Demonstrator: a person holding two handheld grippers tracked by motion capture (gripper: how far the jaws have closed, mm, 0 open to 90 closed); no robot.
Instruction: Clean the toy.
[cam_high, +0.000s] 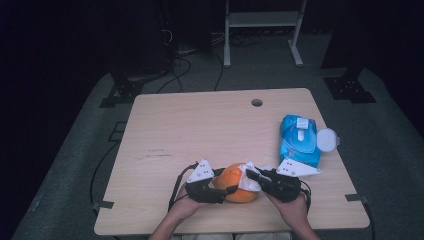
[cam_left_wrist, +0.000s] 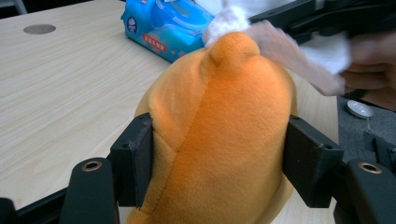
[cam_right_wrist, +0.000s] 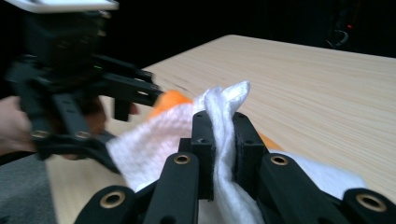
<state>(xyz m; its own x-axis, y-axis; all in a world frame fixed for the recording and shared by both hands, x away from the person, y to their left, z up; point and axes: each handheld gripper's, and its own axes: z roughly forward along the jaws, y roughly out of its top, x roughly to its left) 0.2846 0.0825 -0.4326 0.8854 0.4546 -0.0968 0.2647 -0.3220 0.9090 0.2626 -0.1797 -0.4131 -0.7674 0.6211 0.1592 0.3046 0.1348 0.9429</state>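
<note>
An orange plush toy (cam_high: 235, 182) lies near the table's front edge. My left gripper (cam_high: 226, 192) is shut on it from the left. In the left gripper view its two pads press into the toy's (cam_left_wrist: 224, 116) sides. My right gripper (cam_high: 252, 176) comes in from the right, shut on a white wipe (cam_high: 248, 181). In the right gripper view the wipe (cam_right_wrist: 154, 140) is pinched between the jaws of that gripper (cam_right_wrist: 223, 140) and drapes over the top of the toy (cam_right_wrist: 172, 100). The wipe (cam_left_wrist: 299, 51) rests against the toy's small nub.
A blue pack of wet wipes (cam_high: 298, 140) lies at the right of the wooden table (cam_high: 200, 130), its white lid (cam_high: 327, 140) flipped open. A cable hole (cam_high: 257, 102) sits near the far edge. A white frame (cam_high: 262, 30) stands on the floor beyond.
</note>
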